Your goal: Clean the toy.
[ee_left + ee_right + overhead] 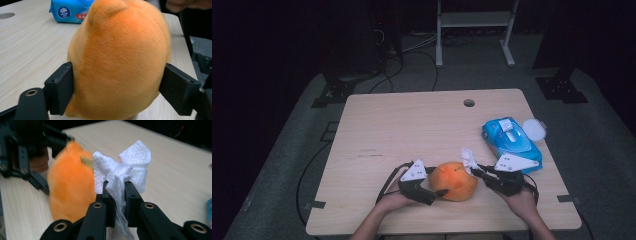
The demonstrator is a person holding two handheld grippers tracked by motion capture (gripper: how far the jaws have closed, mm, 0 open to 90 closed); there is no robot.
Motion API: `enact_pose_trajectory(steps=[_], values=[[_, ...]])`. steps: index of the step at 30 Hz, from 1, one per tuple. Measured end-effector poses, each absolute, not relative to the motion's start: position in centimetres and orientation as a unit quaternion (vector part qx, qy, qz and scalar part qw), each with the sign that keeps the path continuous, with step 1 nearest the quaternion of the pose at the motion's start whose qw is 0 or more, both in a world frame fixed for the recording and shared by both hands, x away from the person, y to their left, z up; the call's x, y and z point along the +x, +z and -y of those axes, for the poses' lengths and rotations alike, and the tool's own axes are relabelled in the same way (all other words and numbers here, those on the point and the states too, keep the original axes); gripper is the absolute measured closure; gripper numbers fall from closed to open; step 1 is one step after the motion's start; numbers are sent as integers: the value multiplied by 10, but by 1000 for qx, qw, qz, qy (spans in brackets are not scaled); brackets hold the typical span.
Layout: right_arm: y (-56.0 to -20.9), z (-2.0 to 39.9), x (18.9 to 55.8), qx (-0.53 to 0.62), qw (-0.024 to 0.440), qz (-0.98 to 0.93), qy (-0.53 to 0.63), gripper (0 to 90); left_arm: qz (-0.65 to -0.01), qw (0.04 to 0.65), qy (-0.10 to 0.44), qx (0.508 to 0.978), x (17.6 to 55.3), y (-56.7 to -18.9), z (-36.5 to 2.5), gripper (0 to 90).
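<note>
Gripping one orange plush toy point(120, 60), the left gripper point(439, 192) holds it; the right gripper point(117, 192) pinches one white wipe point(125, 170) beside one blue pack point(511, 140).

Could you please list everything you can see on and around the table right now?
plush toy: one, orange, near front edge of the table, between the two grippers
wipe: one, white, crumpled, beside the toy
wipes pack: one, blue, right side of the table
lid: one, white, round, by the pack's far corner
table: one, light wood, hole near far edge
frame: one, white, on the floor beyond
left gripper: black, jaws pressing the toy's sides
right gripper: black, clamped on the wipe
</note>
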State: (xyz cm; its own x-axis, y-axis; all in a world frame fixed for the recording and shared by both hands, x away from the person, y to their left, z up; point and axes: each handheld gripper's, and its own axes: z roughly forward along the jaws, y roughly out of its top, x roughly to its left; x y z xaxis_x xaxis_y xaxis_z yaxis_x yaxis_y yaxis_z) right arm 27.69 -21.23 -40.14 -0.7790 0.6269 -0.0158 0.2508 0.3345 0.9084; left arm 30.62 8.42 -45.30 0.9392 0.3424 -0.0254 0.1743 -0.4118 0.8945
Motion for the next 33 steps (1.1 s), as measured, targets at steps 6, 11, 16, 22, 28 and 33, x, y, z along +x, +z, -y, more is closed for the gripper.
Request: enact_pose_trajectory(steps=[6, 11, 16, 22, 28, 33], values=[[-381, 189, 257, 223, 192, -800, 523, 808, -175, 524, 72, 830, 308, -451, -80, 194], [-391, 168, 259, 204, 198, -825, 489, 806, -156, 522, 79, 835, 303, -450, -75, 174], [-403, 185, 268, 229, 194, -825, 479, 806, -162, 532, 62, 829, 306, -451, -78, 144], [-404, 199, 272, 254, 199, -816, 479, 806, -133, 534, 53, 833, 300, -449, -77, 169], [-405, 198, 272, 242, 187, -821, 482, 806, -183, 522, 35, 833, 312, -459, -73, 35], [-405, 199, 272, 246, 178, -816, 491, 804, -176, 527, 26, 831, 309, -457, -69, 180]])
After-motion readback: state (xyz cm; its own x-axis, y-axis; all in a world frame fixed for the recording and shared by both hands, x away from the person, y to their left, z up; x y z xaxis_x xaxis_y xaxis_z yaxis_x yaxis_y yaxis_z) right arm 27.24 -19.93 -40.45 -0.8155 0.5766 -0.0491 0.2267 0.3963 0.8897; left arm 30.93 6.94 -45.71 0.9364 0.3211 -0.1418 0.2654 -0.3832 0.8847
